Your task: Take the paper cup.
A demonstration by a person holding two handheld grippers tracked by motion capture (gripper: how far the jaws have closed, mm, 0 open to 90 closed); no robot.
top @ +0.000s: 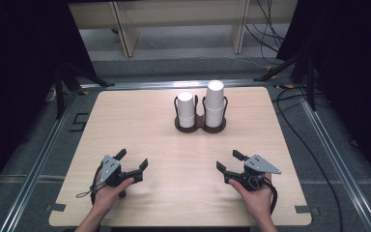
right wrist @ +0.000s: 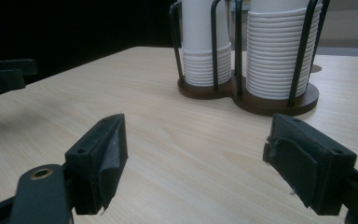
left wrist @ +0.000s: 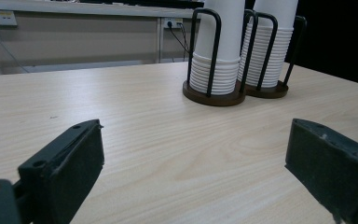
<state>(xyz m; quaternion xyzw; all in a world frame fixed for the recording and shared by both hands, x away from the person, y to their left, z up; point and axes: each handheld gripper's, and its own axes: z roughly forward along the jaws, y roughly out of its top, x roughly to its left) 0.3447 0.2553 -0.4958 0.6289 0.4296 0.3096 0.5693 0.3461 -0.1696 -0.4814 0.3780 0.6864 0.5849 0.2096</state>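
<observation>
Both grippers, left gripper [top: 133, 163] and right gripper [top: 229, 163], rest w/ jaws apart, holding nothing; the cup stacks [top: 200, 104] in the holder [top: 200, 126] stand well ahead, between them, so approach slowly, straight fwd.

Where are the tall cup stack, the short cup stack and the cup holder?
tall cup stack [top: 214, 102], high view, middle of its side
short cup stack [top: 186, 110], high view, side
cup holder [top: 200, 129], high view, brown base

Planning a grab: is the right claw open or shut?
Open. The right claw has its jaws spread wide apart with bare table between them, short of the cup holder.
</observation>
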